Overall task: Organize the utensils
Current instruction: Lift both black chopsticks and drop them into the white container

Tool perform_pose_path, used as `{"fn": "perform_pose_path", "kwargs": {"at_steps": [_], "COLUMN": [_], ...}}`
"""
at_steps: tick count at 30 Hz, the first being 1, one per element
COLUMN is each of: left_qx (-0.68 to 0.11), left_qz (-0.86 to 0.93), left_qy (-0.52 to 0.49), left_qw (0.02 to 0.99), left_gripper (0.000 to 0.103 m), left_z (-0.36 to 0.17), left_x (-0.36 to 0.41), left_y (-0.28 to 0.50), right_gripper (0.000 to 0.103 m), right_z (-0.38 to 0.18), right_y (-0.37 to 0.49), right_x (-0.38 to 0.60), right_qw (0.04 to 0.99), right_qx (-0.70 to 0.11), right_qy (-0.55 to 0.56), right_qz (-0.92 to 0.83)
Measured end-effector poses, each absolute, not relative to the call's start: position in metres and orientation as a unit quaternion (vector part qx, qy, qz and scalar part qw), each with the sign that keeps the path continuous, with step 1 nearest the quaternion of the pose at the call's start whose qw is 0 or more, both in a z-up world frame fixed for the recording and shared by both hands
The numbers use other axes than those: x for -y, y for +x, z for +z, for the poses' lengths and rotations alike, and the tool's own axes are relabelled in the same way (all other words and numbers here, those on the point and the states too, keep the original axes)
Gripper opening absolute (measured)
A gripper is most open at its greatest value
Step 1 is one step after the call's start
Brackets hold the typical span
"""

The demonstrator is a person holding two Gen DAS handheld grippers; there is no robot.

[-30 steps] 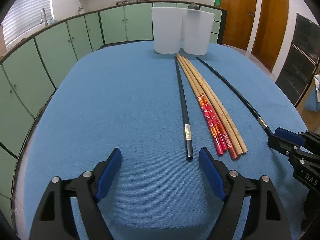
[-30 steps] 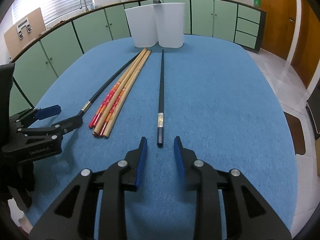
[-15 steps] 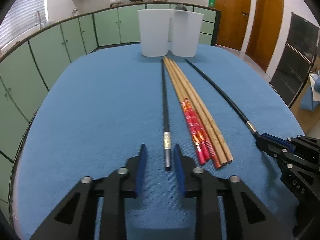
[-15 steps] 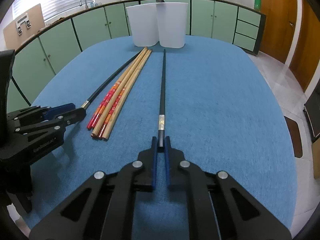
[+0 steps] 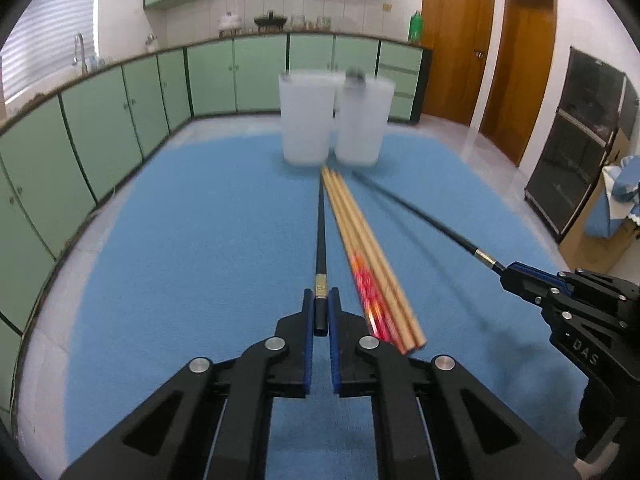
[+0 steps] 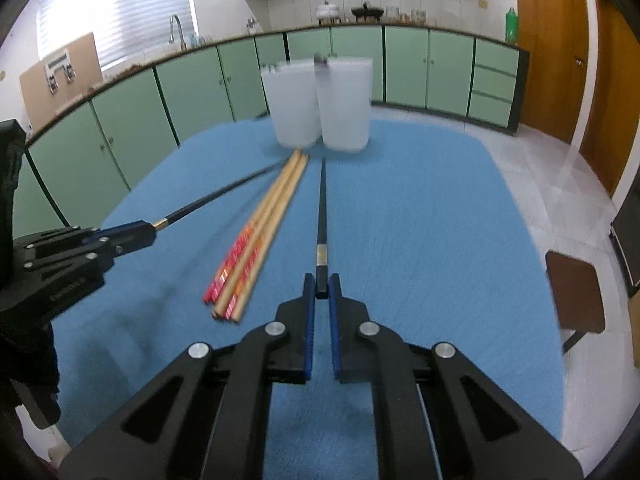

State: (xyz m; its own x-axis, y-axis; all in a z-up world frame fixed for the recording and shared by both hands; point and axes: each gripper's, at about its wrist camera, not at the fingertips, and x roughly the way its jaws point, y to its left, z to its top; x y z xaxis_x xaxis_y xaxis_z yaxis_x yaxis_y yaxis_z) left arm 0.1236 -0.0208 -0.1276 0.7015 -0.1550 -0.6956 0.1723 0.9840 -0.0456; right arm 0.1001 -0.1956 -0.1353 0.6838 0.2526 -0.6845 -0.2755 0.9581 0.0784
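Two tubs (image 5: 334, 124) are standing side by side at the worktop's (image 5: 180, 248) far end; the bundled chopsticks (image 5: 368, 256) are lying before them, flanked by two single chopsticks.

Tabletop (image 5: 180, 240) covered in blue cloth, edge rounded. Two white translucent containers (image 5: 306, 120) stand touching side by side at the far end. Bundle of wooden chopsticks (image 5: 360, 240) with red-patterned ends lies lengthwise on the cloth, its tips near the containers' bases.
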Motion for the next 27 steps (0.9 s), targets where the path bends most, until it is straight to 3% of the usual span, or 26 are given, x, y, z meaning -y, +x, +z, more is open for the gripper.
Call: {"fn": "perform_pose_path", "kwargs": {"at_steps": [13, 27], "left_qx": [-0.273, -0.244], "left_qz": [-0.109, -0.142], "left_qy": [0.004, -0.002], "left_qw": [0.956, 0.959], "left_gripper": [0.007, 0.007], "left_z": [-0.031, 0.013], "left_x": [0.004, 0.008], "left_y": [0.144, 0.204], "right_gripper": [0.006, 0.006], "right_z": [-0.034, 0.039], "right_y": [0.125, 0.201], "right_x": [0.21, 0.22], "right_qw": [0.943, 0.94], "right_qx": [-0.282, -0.269], "right_qy": [0.008, 0.021], "right_qz": [0.177, 0.207]}}
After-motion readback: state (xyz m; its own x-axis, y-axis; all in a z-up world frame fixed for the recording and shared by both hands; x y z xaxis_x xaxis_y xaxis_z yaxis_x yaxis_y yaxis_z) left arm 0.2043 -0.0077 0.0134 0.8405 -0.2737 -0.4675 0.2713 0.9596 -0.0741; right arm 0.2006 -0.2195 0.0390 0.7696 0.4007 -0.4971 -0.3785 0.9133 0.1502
